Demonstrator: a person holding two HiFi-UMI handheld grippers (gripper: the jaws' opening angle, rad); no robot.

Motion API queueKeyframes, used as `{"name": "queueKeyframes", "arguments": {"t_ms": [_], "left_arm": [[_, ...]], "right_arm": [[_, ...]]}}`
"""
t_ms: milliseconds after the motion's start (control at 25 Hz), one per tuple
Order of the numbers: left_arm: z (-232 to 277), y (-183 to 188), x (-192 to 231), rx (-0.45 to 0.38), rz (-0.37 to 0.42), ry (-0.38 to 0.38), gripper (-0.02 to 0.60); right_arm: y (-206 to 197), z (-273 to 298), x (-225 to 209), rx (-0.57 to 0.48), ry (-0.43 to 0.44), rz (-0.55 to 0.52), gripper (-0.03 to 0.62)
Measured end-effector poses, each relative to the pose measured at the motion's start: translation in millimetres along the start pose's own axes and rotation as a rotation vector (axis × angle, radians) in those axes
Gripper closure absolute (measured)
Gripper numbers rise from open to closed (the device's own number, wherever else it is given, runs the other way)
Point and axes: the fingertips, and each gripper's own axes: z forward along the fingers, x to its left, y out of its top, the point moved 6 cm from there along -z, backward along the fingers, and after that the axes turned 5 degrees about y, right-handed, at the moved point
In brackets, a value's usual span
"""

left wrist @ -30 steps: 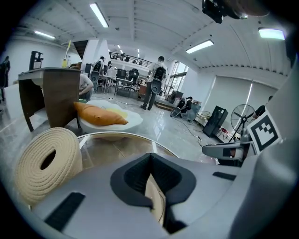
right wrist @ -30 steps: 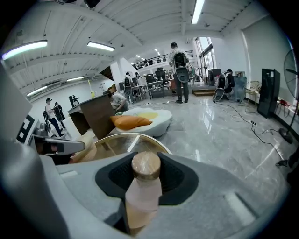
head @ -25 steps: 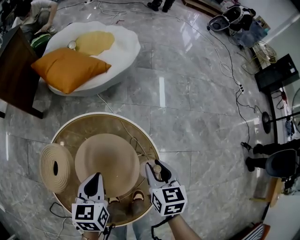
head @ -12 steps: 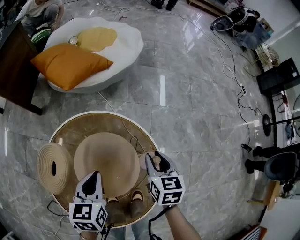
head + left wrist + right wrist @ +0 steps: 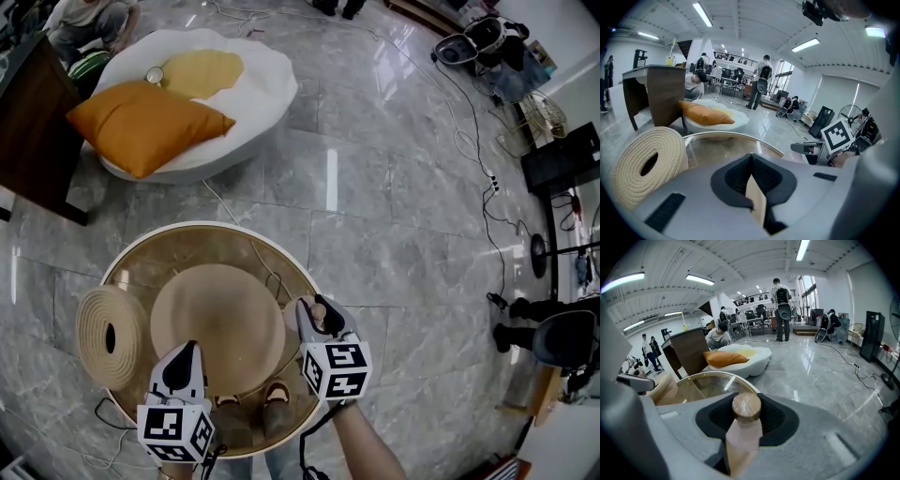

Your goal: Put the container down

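Observation:
The container is a pale pink bottle (image 5: pixel 744 430) with a round wooden cap, and my right gripper (image 5: pixel 746 405) is shut on it. In the head view the bottle (image 5: pixel 320 316) hangs in the right gripper (image 5: pixel 316 308) just over the right rim of the round glass table (image 5: pixel 211 228). My left gripper (image 5: pixel 190 355) is at the near edge of a large beige disc (image 5: pixel 216 319) lying in the table's middle. In the left gripper view a thin beige edge (image 5: pixel 757 201) sits pinched between the jaws of the left gripper (image 5: pixel 752 163).
A coiled rope-like roll (image 5: pixel 111 336) rests on the table's left side. Beyond the table stand a white lounger (image 5: pixel 253 103) with an orange cushion (image 5: pixel 145 127) and a dark desk (image 5: pixel 33 141). Cables trail over the marble floor (image 5: pixel 403 244). People stand far off.
The right gripper with the bottle has sunk a little toward the table's right rim. The left gripper has barely shifted and keeps its hold.

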Motion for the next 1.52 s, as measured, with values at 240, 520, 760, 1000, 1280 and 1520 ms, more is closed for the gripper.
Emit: {"name": "queueKeyframes", "arguments": {"t_ms": [240, 520, 760, 1000, 1280, 1520], "left_arm": [[5.3, -1.0, -2.0, 0.002, -0.005, -0.002, 0.585], [12.4, -4.4, -3.2, 0.013, -0.017, -0.001, 0.586], [15.7, -6.2, -5.1, 0.018, -0.023, -0.001, 0.584], [19.3, -8.5, -9.7, 0.027, -0.018, -0.015, 0.585], [22.8, -6.4, -11.5, 0.031, -0.016, -0.024, 0.586], [25.4, -10.7, -9.6, 0.034, -0.016, -0.026, 0.585]], "right_arm": [[2.1, 10.7, -5.4, 0.009, 0.0, -0.017, 0.464], [6.2, 24.0, -10.8, 0.014, 0.002, -0.036, 0.464], [9.4, 30.3, -12.8, 0.003, 0.004, -0.046, 0.464], [11.7, 35.2, -11.7, 0.0, 0.009, -0.046, 0.464], [12.8, 36.5, -7.8, 0.005, -0.006, -0.055, 0.464], [7.9, 38.4, -3.0, 0.004, -0.035, -0.054, 0.464]]}}
